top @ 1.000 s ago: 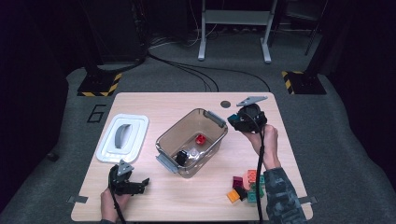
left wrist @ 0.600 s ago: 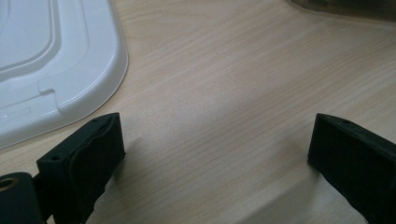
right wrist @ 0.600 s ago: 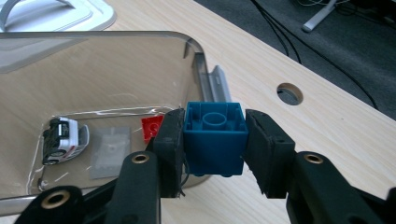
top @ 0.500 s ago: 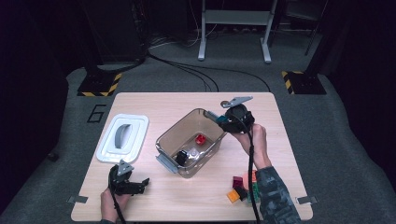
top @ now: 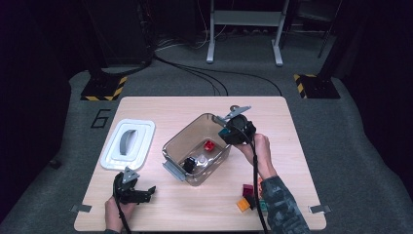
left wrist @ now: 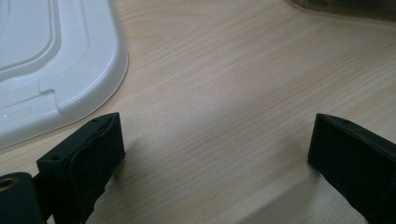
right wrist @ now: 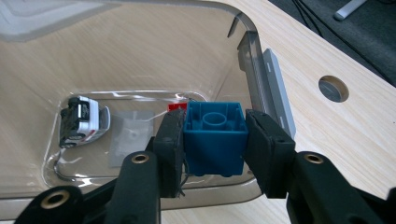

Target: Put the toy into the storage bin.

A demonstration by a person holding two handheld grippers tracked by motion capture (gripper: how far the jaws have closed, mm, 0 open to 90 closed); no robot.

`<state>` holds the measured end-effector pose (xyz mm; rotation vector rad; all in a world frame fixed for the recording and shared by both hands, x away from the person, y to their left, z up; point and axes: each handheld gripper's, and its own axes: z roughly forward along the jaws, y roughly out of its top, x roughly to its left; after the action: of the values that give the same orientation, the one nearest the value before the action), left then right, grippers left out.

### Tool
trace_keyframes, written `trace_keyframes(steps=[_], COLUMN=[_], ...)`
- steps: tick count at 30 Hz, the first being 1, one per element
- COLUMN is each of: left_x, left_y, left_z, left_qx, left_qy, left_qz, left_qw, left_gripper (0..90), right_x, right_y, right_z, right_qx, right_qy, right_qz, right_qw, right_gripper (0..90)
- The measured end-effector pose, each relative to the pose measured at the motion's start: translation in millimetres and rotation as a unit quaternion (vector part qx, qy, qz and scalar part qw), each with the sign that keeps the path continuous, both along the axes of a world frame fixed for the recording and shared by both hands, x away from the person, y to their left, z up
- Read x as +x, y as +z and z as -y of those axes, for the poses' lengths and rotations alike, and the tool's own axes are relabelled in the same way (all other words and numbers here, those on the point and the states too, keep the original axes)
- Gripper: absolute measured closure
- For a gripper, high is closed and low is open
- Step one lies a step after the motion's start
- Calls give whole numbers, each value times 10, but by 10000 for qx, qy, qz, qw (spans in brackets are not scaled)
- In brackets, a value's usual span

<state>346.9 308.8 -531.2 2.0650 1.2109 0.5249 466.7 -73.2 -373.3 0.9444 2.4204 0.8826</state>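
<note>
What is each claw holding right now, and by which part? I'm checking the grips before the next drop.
The right claw clamps a blue block by its two opposite side walls, above the clear container. The left claw is open on the table, holding nothing.

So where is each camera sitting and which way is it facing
High view: above the person's side, looking forward and down on the table; both forearms and tools show.
Left gripper view: on the left tool, facing the tabletop beside the white lid; jaws apart.
Right gripper view: on the right tool, over the clear bin, clamping a blue block.
Shared: the bin.
</note>
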Motion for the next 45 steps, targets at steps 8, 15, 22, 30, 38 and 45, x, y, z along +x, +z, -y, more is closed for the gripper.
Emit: trace_keyframes(steps=[8, 15, 22, 30, 38, 45], left_x=[0, 0, 0, 0, 0, 0], left_y=[0, 0, -3, 0, 0, 0], left_z=[0, 0, 2, 0, 0, 0], left_qx=[1, 1, -2, 0, 0, 1], left_qy=[0, 0, 16, 0, 0, 2], left_qz=[-1, -1, 18, -1, -1, -1], left_qw=[10000, 10000, 10000, 10000, 10000, 10000], left_gripper=[34, 34, 35, 34, 35, 35], right_x=[-11, -29, -125, -301, -463, -579], right_y=[-50, -65, 12, 66, -102, -369], right_z=[28, 33, 153, 455, 751, 1032], right_qx=[-27, -106, 110, 435, 591, 540], right_qy=[34, 25, -131, -399, -716, -1112], right_qz=[-10, -72, 33, 37, -147, -479], right_qw=[10000, 9999, 9998, 9983, 9956, 9912], right_gripper=[586, 496, 306, 189, 143, 76])
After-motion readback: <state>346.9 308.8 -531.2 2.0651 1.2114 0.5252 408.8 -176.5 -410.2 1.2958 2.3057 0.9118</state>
